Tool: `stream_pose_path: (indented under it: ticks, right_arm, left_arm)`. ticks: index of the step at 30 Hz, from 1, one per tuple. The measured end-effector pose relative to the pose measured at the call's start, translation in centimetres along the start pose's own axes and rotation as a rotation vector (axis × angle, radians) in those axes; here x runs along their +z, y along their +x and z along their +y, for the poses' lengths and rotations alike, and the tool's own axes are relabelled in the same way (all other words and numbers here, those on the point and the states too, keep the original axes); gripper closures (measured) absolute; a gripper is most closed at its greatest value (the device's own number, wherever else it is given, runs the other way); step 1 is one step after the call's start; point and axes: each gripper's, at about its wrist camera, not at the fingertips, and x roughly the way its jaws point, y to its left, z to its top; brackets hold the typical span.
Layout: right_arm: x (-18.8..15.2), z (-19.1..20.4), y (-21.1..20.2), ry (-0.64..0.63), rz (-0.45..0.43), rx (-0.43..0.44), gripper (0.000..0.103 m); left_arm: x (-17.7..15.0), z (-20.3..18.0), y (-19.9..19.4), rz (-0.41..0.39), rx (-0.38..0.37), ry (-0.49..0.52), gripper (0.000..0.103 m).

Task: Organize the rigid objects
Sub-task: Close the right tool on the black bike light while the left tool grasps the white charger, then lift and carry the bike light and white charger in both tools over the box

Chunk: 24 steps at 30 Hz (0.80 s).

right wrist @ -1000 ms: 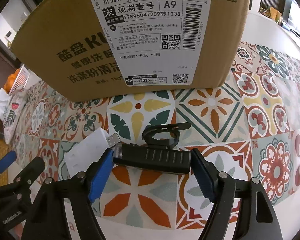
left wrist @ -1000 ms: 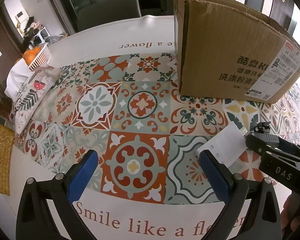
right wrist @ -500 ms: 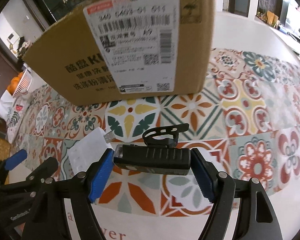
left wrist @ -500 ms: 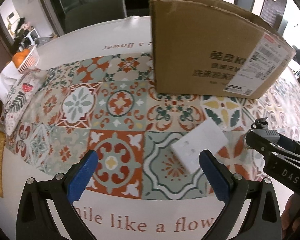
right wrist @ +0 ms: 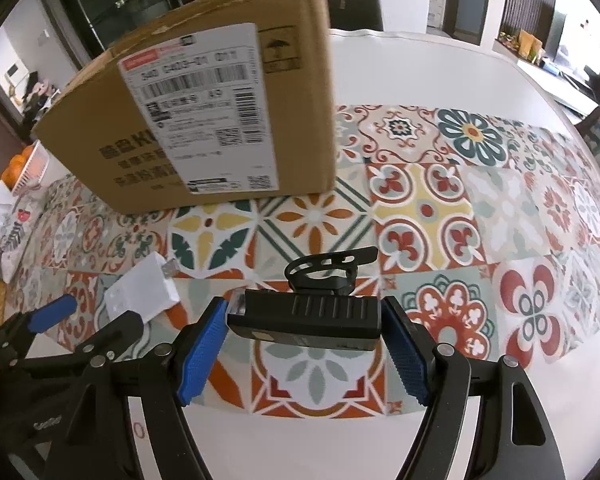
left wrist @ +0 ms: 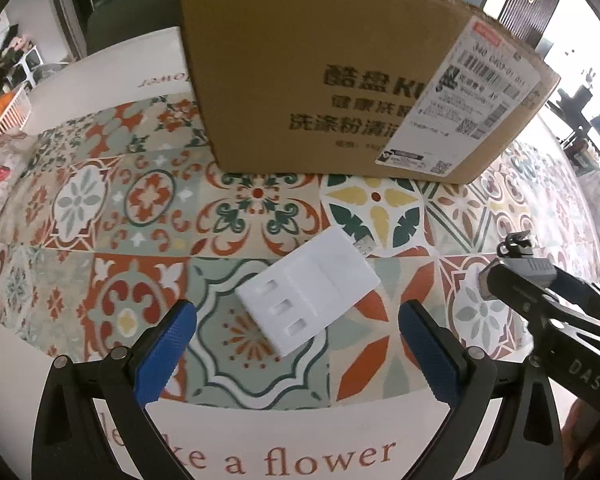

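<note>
1. Right now your right gripper (right wrist: 302, 354) is clamped end to end on the black bike light (right wrist: 305, 318), lifted above the tablecloth (right wrist: 428, 216); it looks stiff and light.
2. Your left gripper (left wrist: 296, 354) stands apart, empty, over the white plastic adapter (left wrist: 308, 294); take its long sides.
3. Behind stands the cardboard box (right wrist: 204, 128); its contents are hidden.

I count one cardboard box (left wrist: 340, 92) on the table. One white USB hub (left wrist: 308, 296) lies flat on the one patterned tablecloth (left wrist: 148, 208). One black bike light (right wrist: 304, 318) with its strap mount sits across my right claw (right wrist: 302, 354). I have two claws in all, the left claw (left wrist: 296, 354) being the other. One white basket (right wrist: 30, 170) of oranges stands at the far edge.
</note>
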Motion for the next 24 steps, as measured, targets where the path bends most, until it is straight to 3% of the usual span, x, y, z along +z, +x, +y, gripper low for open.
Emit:
stream_pose_path:
  ticks: [11, 20, 24]
  right_arm:
    - [-0.3, -1.2, 2.1, 0.018, 0.032, -0.015, 0.027]
    - [-0.2, -1.2, 3.5, 0.017, 0.055, -0.004, 0.027]
    - [-0.2, -1.0, 3.6, 0.014, 0.055, 0.002, 0.027]
  left_arm:
    - [0.7, -1.6, 3.2, 0.029, 0.027, 0.000, 0.001]
    - [1.1, -1.8, 4.3, 0.031, 0.029, -0.013, 0.015]
    - [1.2, -1.2, 4.3, 0.025, 0.022, -0.008, 0.014]
